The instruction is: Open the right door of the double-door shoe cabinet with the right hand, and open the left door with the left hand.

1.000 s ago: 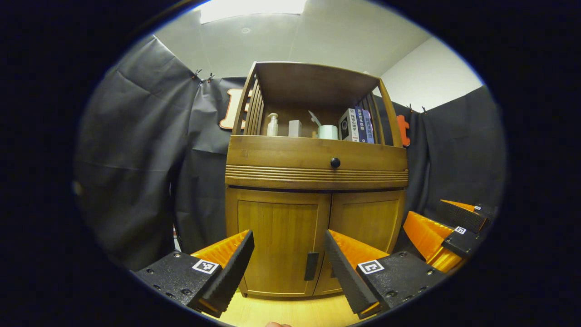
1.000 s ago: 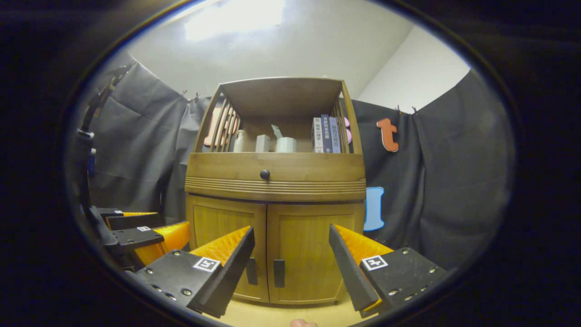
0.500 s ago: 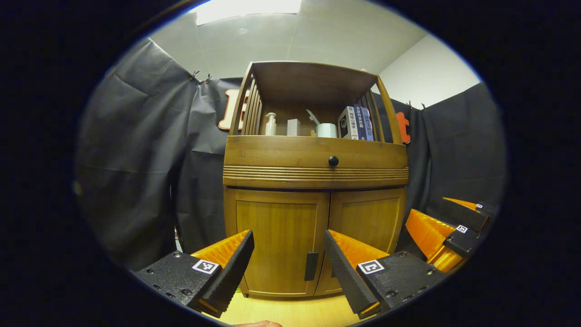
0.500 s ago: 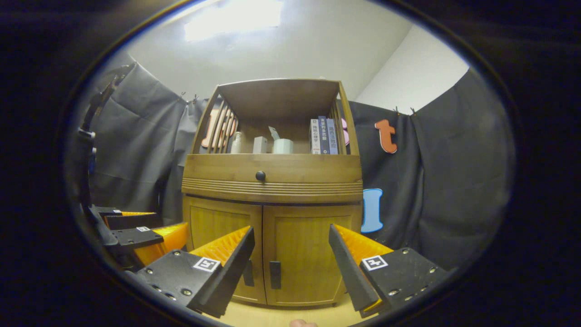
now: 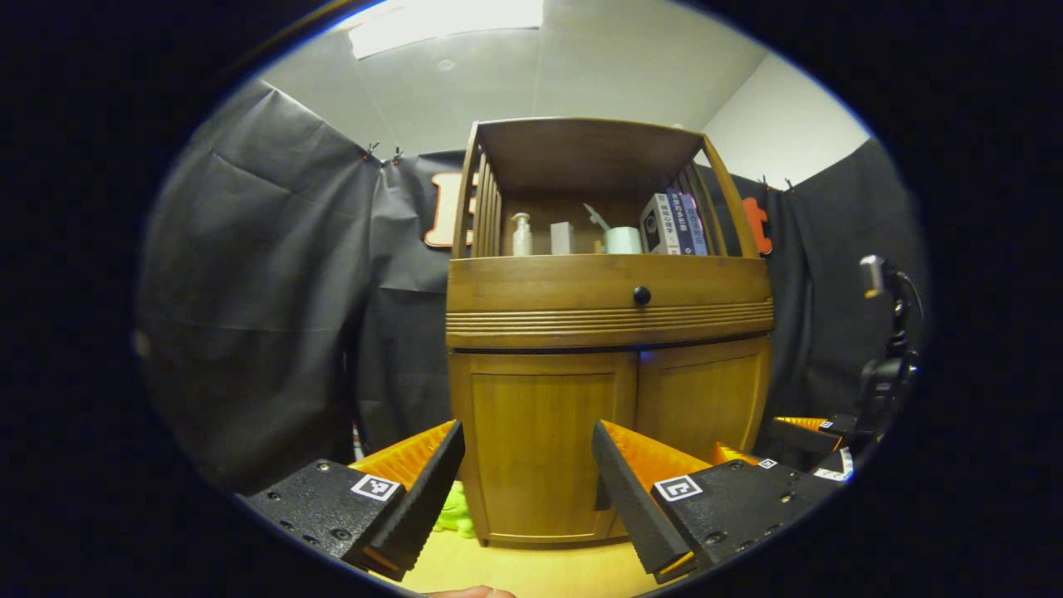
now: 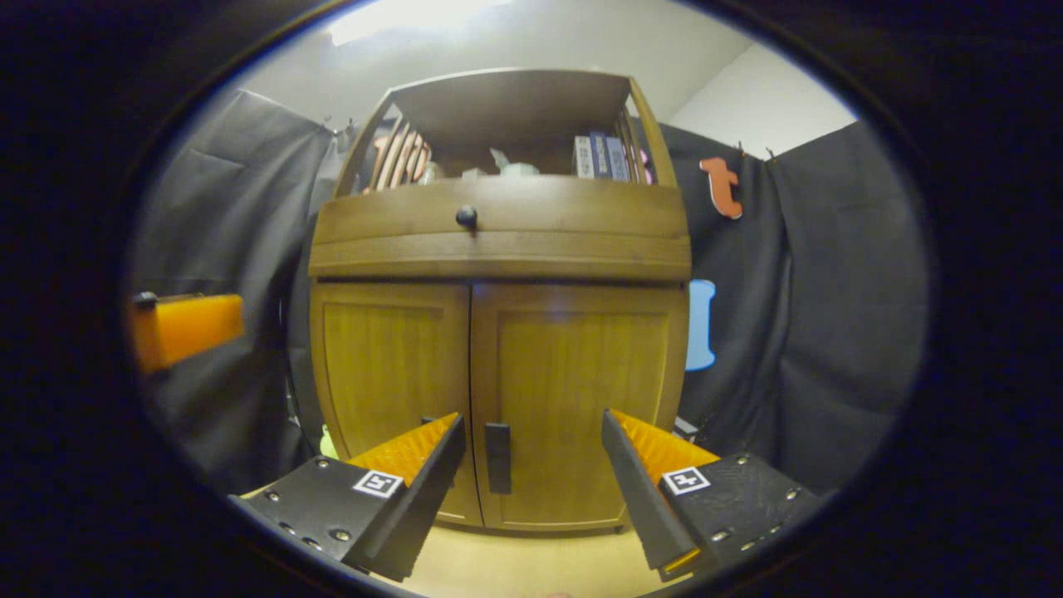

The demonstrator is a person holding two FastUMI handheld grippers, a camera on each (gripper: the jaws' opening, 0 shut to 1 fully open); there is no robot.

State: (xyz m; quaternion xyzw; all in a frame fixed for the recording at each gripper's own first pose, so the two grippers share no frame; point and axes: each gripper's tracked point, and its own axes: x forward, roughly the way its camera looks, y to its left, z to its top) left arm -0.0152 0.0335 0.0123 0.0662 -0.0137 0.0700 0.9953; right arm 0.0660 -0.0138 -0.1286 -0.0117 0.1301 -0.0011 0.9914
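Ahead in the left gripper view, cabinet stands on the floor, both doors shut. Left gripper hangs back, fingers wide open, empty, lined up on the left door, probably staged for its turn.

Right gripper view: right gripper spread wide, empty, straddling the right door's handle without touching; looks like pre-grasp alignment.

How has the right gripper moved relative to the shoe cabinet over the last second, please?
Yes. The right gripper has moved closer to the shoe cabinet and lower; the doors loom larger, and the right door's handle sits between its open fingers.
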